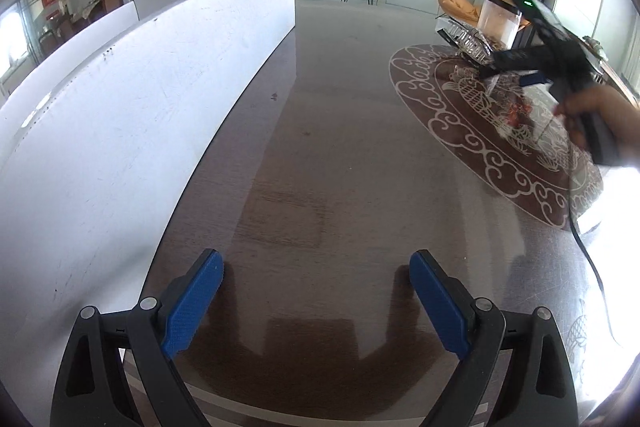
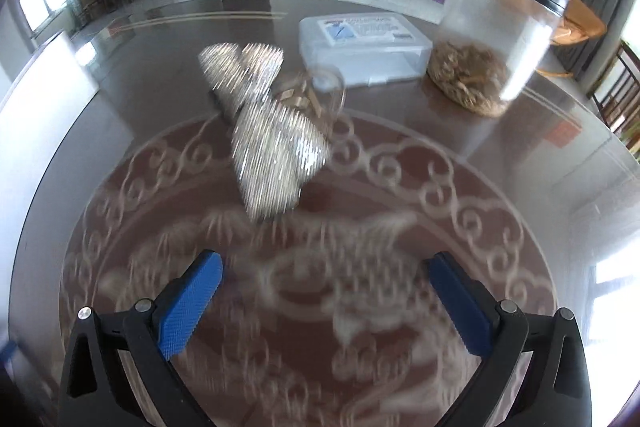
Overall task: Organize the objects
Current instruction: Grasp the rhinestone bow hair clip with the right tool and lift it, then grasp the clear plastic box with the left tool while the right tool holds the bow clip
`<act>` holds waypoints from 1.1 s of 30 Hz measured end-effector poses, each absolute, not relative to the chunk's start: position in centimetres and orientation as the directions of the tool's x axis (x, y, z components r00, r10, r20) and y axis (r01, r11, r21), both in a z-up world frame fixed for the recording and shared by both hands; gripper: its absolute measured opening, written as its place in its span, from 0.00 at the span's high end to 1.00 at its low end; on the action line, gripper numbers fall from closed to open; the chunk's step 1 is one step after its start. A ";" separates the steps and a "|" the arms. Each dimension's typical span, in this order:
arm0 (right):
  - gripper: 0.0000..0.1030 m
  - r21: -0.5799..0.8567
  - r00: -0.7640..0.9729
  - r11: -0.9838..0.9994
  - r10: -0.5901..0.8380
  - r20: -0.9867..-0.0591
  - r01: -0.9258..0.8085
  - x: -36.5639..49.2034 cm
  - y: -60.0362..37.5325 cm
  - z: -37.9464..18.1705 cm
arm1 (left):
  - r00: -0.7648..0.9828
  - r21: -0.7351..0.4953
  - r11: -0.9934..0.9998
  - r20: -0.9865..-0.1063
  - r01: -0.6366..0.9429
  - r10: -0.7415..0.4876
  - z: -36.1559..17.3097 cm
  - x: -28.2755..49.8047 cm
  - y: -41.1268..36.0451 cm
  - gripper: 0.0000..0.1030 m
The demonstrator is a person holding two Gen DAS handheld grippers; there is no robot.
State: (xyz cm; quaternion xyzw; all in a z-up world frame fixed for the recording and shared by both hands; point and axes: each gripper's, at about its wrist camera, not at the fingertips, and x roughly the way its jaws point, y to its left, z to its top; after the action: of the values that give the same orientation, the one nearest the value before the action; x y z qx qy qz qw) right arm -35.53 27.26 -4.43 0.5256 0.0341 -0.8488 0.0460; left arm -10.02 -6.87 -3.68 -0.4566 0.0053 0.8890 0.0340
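Both hand-held grippers are spread and empty, the right hand-held gripper (image 2: 322,301) nearer the foil bundle (image 2: 272,143) lying straight ahead on the bench (image 2: 120,75), its length running away from the jaws.

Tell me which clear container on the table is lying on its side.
The small glass jar beside the foil trays; the tall canister stands upright, the lidded plastic box sits flat.

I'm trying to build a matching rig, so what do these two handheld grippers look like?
Both the left gripper and the right gripper have black linkage arms with silver pivot pins and blue textured finger pads. Seen from the left camera, the right one has a black pistol-style body with a green indicator light and a black cable trailing off.
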 end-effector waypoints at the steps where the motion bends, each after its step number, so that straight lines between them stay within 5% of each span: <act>1: 0.00 -0.010 -0.443 -0.995 -0.038 -0.895 0.104 -36.2 27.1 -4.4 | -0.584 -0.028 -0.997 -0.810 -0.065 0.061 -3.7 -9.9 -7.0 0.08; 10: 0.01 -0.031 -0.482 -0.997 -0.008 -0.876 0.071 -40.4 25.2 -4.1 | -0.591 -0.016 -0.997 -0.805 -0.081 0.062 -3.8 -9.8 -6.7 0.03; 13: 0.28 -0.034 -0.527 -0.996 -0.013 -0.850 0.081 -40.3 24.9 -3.6 | -0.586 0.004 -0.996 -0.808 -0.093 0.052 -3.9 -9.8 -6.3 0.02; 14: 0.47 -0.011 -0.541 -0.996 -0.037 -0.840 0.086 -40.2 24.8 -3.3 | -0.586 0.001 -0.996 -0.808 -0.094 0.055 -3.9 -9.8 -6.3 0.02; 15: 0.50 -0.014 -0.551 -0.997 -0.033 -0.834 0.081 -39.9 24.8 -3.1 | -0.586 0.001 -0.995 -0.808 -0.095 0.055 -3.9 -9.8 -6.4 0.02; 21: 0.51 -0.006 -0.573 -0.996 -0.046 -0.818 0.088 -35.0 25.9 -2.8 | -0.587 0.003 -0.995 -0.808 -0.096 0.054 -3.9 -9.7 -6.5 0.01; 33: 0.48 -0.100 -0.637 -0.993 0.038 -0.770 0.062 -9.4 34.2 -2.8 | -0.577 0.009 -0.997 -0.816 -0.080 0.039 -4.0 -9.9 -6.1 0.00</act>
State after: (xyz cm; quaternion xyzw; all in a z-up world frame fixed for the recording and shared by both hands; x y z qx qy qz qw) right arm -9.35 34.16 -2.82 0.4260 0.0587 -0.9028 0.0065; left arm -9.94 -6.14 -3.95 -0.4589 0.0222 0.8876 0.0334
